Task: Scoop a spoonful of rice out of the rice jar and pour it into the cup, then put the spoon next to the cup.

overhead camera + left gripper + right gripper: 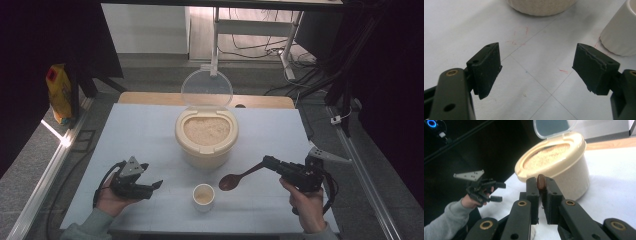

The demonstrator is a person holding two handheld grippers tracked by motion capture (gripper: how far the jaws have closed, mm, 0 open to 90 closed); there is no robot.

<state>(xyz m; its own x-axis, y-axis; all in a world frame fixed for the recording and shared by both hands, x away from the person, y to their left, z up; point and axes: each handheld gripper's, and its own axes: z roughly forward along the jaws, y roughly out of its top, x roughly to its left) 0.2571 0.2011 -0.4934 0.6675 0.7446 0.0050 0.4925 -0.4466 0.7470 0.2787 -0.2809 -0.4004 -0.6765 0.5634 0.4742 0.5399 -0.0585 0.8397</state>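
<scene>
A cream rice container [206, 137] stands at the table's middle, its clear lid [206, 88] tipped up and back, with rice to the brim. A small white cup [204, 196] sits in front of it. My right gripper [267, 162] is shut on the handle of a brown wooden spoon [231, 181], whose bowl hovers just right of the cup. In the right gripper view the spoon's handle [540, 180] sits clamped between the jaws of my right gripper [540, 185], facing the container [564, 170]. My left gripper [151, 176] rests left of the cup, open, with nothing between the jaws of this gripper [537, 58].
A yellow bag [59, 92] stands on the floor at the far left. A wooden tabletop [150, 98] adjoins the white table's [140, 135] back edge. In the left gripper view the cup [621, 32] is at the right and the container's base [541, 6] at the top.
</scene>
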